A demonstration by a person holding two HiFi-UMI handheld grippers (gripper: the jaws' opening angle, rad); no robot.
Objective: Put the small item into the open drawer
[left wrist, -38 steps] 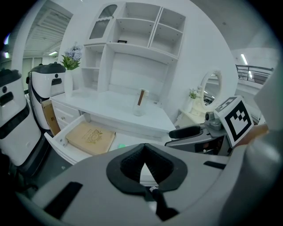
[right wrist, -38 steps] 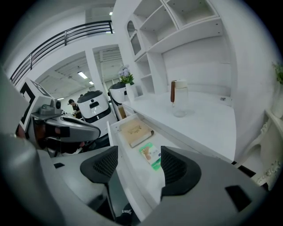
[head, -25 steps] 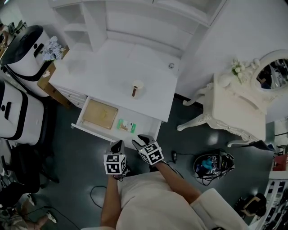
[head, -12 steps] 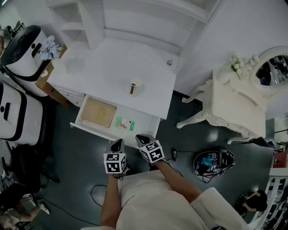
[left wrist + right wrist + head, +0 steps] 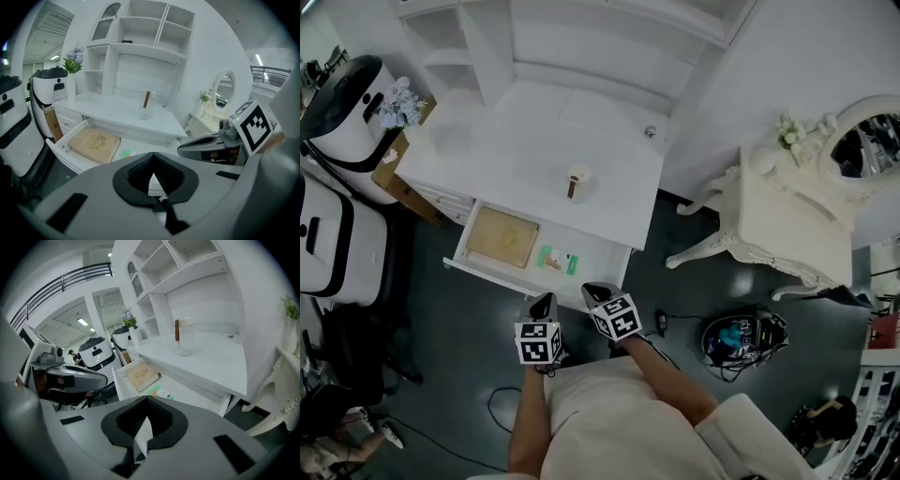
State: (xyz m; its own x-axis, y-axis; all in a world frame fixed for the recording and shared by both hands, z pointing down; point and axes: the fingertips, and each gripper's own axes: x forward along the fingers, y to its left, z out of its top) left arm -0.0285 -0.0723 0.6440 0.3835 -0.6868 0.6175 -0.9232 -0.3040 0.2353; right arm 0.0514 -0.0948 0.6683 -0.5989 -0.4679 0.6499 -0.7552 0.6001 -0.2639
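The white desk's drawer (image 5: 598, 265) stands pulled out. In it lie a tan flat book (image 5: 502, 236) on the left and a small green-and-white item (image 5: 556, 261) to the book's right. The item also shows in the left gripper view (image 5: 125, 153) and the right gripper view (image 5: 159, 391). Both grippers hang side by side over the dark floor, just short of the drawer's front. My left gripper (image 5: 546, 302) is shut with nothing in it (image 5: 152, 155). My right gripper (image 5: 592, 292) is shut and empty too (image 5: 147, 399).
A glass jar (image 5: 576, 184) with a brown stick stands on the desk top (image 5: 516, 141). A white vanity table (image 5: 797, 220) with a mirror is at the right. Black-and-white machines (image 5: 337, 103) stand at the left. A dark bag (image 5: 745, 342) and cables lie on the floor.
The right gripper's fingers have come together and both grippers have drawn back slightly from the drawer front. The drawer's contents have not moved.
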